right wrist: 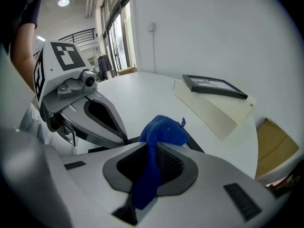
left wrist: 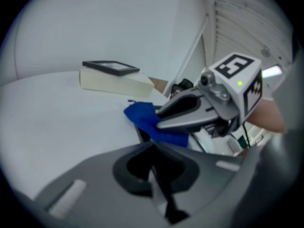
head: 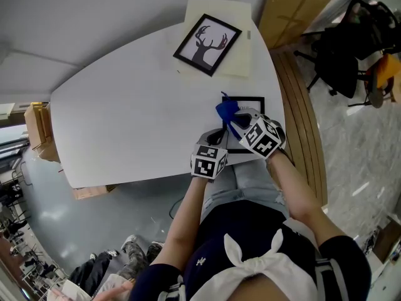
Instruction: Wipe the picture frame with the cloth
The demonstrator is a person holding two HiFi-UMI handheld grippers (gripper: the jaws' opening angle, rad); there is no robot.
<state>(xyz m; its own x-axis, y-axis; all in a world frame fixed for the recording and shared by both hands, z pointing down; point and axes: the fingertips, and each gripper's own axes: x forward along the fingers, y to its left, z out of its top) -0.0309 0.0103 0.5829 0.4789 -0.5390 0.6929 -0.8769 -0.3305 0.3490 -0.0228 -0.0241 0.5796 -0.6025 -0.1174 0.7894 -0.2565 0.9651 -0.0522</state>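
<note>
A black picture frame (head: pixel 254 98) lies flat near the front right edge of the white table (head: pixel 125 124). My right gripper (head: pixel 235 119) hovers over it, shut on a blue cloth (head: pixel 225 110) that bunches up past the jaws. In the right gripper view the cloth (right wrist: pixel 164 129) runs down between the shut jaws of that gripper (right wrist: pixel 151 163), with the frame's dark edge (right wrist: pixel 194 143) just beyond. My left gripper (head: pixel 219 137) is at the frame's left side. In its own view this gripper (left wrist: pixel 154 158) is shut, with the frame's edge (left wrist: pixel 141 133) running into the jaws.
A second frame with a deer silhouette (head: pixel 207 44) rests on a cream board (head: pixel 241 55) at the table's far side. Wooden slats (head: pixel 307 137) run along the right of the table. Cardboard (head: pixel 294 11) and an office chair (head: pixel 341 55) stand beyond.
</note>
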